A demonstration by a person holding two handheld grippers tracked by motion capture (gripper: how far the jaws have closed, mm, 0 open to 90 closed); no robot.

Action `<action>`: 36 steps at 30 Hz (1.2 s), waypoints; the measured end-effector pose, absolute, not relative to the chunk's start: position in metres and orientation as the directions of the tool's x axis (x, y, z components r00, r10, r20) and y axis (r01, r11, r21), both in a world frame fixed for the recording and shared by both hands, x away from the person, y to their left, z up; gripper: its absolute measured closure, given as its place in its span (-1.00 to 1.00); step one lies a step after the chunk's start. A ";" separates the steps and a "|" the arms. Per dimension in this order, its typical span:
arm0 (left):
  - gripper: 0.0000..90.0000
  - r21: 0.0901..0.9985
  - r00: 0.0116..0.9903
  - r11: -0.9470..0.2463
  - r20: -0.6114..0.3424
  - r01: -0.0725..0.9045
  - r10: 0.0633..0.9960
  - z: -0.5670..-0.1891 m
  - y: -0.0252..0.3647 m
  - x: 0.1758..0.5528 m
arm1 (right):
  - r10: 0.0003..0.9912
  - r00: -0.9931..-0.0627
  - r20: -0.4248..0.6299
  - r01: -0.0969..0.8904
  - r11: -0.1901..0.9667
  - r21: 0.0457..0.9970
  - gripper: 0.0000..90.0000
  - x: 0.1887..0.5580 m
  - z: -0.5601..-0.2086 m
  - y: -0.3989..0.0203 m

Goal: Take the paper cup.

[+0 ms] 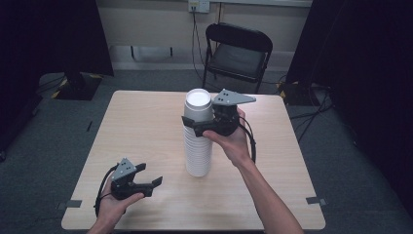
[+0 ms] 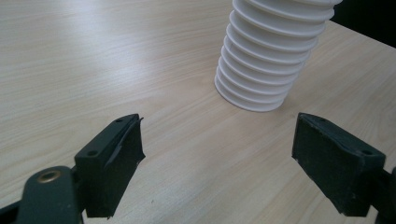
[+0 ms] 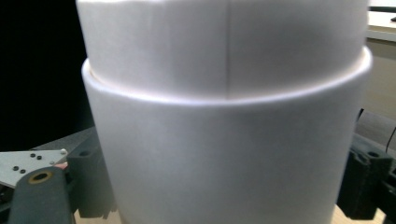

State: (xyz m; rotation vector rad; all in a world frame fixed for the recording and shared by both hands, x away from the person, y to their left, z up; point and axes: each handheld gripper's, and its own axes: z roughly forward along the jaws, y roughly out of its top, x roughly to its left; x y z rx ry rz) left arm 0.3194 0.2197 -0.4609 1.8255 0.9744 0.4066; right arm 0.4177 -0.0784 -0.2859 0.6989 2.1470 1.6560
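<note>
In the high view, a tall stack of white paper cups point(image 1: 198, 139) stands upside down at the middle of the frame on the light wooden counter point(image 1: 141, 126), its wide rims ringed one above another down to the counter top. The right tool point(image 1: 195, 123) sits at the upper part of this stack, just right of centre in the frame, held in the person's right hand point(image 1: 233, 139), with its grey three-cornered plate on top. In the right gripper view the stack point(image 3: 224, 140) stands between the two jaws: the left jaw lies against the cup wall at the lower left of the frame, and the right jaw lies just beside the wall at the lower right, though whether the pads press on the cups cannot be told. The left tool point(image 1: 152, 179) is at the lower left of the high view, held in the left hand point(image 1: 114, 204) low over the counter and well apart from the stack. In the left gripper view its jaws stand wide apart with nothing between them, only bare counter point(image 2: 93, 70), and the foot of the stack point(image 2: 268, 60) rises in the upper right of that frame. A black folding chair point(image 1: 236, 53) stands beyond the counter at the top centre of the high view.
</note>
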 end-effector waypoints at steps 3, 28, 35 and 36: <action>-0.64 0.878 0.620 -0.190 -0.144 0.439 0.771 -0.461 0.220 0.319 | 0.571 -0.821 0.019 0.161 0.200 0.966 -0.68 0.417 -0.285 -0.079; -0.63 0.876 0.626 -0.200 -0.138 0.438 0.767 -0.462 0.218 0.319 | 0.569 -0.822 0.017 0.134 0.165 0.977 -0.66 0.416 -0.271 -0.082; -0.63 0.877 0.626 -0.200 -0.137 0.438 0.768 -0.462 0.218 0.319 | 0.569 -0.822 0.017 0.122 0.147 0.982 -0.65 0.415 -0.261 -0.084; -0.63 0.877 0.626 -0.200 -0.137 0.438 0.768 -0.462 0.218 0.319 | 0.569 -0.822 0.017 0.122 0.147 0.982 -0.65 0.415 -0.261 -0.084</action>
